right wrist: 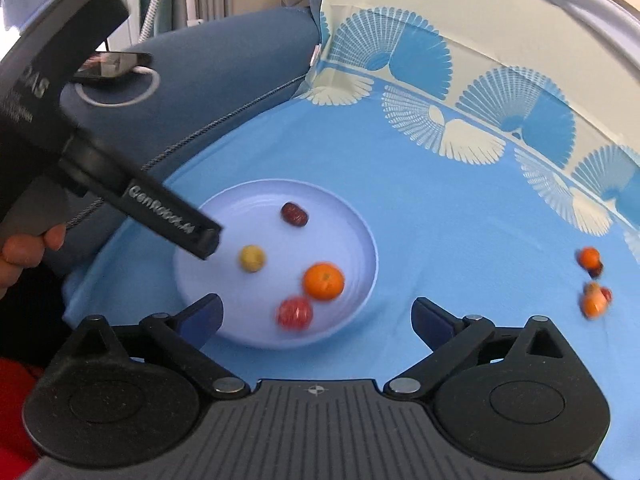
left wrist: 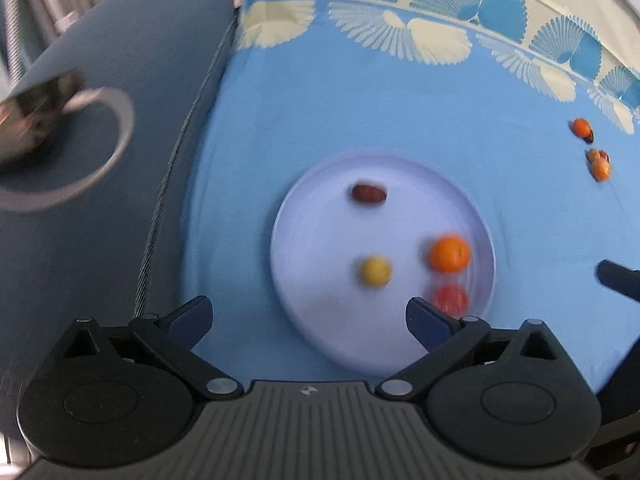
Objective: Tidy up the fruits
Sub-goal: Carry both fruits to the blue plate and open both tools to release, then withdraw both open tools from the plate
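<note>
Hovering with jaws apart and empty, left gripper (left wrist: 308, 316) and right gripper (right wrist: 316, 316) over plate (right wrist: 360, 240) already holding four fruits; few small fruits (right wrist: 592, 284) left near cloth's (right wrist: 460, 240) right edge.

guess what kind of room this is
Probably a home living room or bedroom: a patterned blue cloth with a plate of fruit on it lies beside a padded blue seat, with a phone lying there.
</note>
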Available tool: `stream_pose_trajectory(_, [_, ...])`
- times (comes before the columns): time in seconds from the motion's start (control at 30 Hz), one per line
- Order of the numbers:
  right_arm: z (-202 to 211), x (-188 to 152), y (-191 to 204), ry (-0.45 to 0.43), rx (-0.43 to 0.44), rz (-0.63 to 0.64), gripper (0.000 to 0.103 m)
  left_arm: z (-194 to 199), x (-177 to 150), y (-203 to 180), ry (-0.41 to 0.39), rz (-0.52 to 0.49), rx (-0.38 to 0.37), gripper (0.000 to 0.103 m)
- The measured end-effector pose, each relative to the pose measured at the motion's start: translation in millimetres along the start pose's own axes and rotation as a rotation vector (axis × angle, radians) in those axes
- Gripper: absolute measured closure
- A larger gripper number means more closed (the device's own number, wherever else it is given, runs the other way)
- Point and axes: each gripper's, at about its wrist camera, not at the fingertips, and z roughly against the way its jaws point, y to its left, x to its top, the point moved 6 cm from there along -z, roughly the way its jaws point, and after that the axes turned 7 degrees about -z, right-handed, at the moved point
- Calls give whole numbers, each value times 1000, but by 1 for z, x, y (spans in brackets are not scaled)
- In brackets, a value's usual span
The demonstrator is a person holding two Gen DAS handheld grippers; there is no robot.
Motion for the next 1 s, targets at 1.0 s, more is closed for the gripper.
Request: stream_pose_trajectory(1.0, [133, -36, 10, -216, -103, -78, 1, 124, -73, -37, -153, -32, 126, 0])
